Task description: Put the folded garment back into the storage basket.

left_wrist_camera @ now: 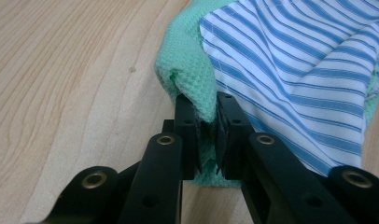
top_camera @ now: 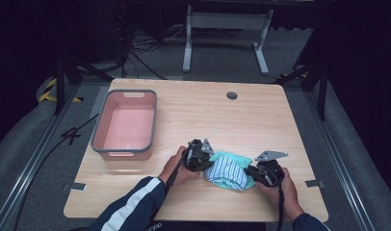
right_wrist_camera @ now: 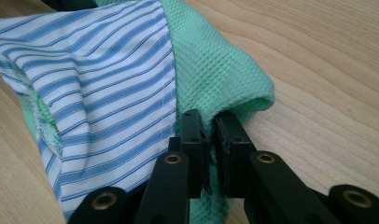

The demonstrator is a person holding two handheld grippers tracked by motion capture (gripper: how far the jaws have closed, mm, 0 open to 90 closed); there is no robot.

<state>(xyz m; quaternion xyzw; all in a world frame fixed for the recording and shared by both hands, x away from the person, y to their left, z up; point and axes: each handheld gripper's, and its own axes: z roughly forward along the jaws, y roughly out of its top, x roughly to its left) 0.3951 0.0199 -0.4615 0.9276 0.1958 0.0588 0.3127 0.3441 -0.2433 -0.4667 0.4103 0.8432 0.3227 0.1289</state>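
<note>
Green waffle cloth (top_camera: 221, 161) with a striped cloth (top_camera: 228, 171) on it lies right of the pink bin (top_camera: 125, 124); left gripper (left_wrist_camera: 206, 123) and right gripper (right_wrist_camera: 209, 135) pinch its opposite edges, probably to lift both together.

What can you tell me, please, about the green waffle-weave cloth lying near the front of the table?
The green waffle-weave cloth is mint-coloured with a gridded, textile-looking surface. It lies bunched on the wooden table, with a blue-and-white striped cloth on top. The left claw is shut on a folded edge of it, and the right claw pinches the opposite edge.
</note>
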